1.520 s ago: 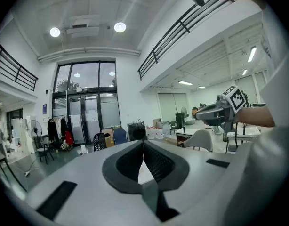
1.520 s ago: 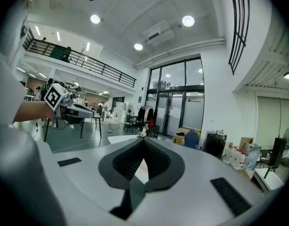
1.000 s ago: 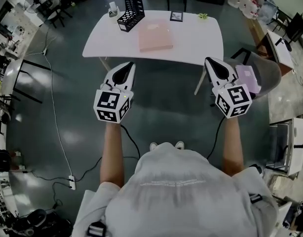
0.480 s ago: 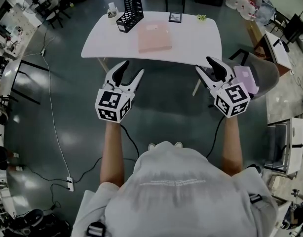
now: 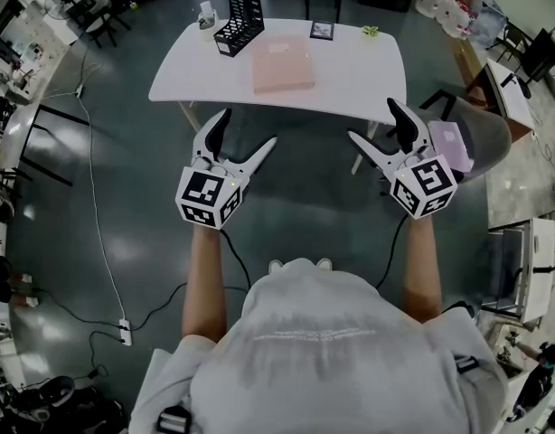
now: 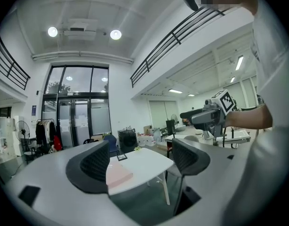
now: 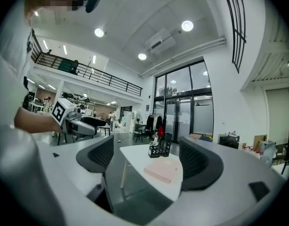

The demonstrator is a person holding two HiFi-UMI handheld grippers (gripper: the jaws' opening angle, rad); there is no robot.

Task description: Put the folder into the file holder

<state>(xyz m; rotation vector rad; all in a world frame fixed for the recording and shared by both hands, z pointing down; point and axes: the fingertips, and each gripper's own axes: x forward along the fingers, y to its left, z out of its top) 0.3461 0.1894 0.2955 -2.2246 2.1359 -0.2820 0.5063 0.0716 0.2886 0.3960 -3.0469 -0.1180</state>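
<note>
A pink folder [image 5: 283, 65] lies flat in the middle of the white table [image 5: 359, 80]. The black mesh file holder [image 5: 240, 18] stands at the table's far left. Both grippers hang in the air short of the table's near edge, well away from both objects. My left gripper [image 5: 243, 136] has its jaws opening wide, nothing between them. My right gripper [image 5: 379, 127] is also opening, empty. In the left gripper view the folder [image 6: 119, 173] shows between the pads; in the right gripper view the folder [image 7: 164, 169] and the file holder [image 7: 159, 148] show on the table.
A small framed picture [image 5: 322, 30] and a small green thing [image 5: 371, 31] sit at the table's far edge, a white cup-like object [image 5: 206, 15] by the holder. A grey chair [image 5: 472, 134] stands right of the table. A cable [image 5: 92, 179] runs across the floor at left.
Both grippers went from shut to wide open. They shifted slightly toward the table; folder and file holder have not moved.
</note>
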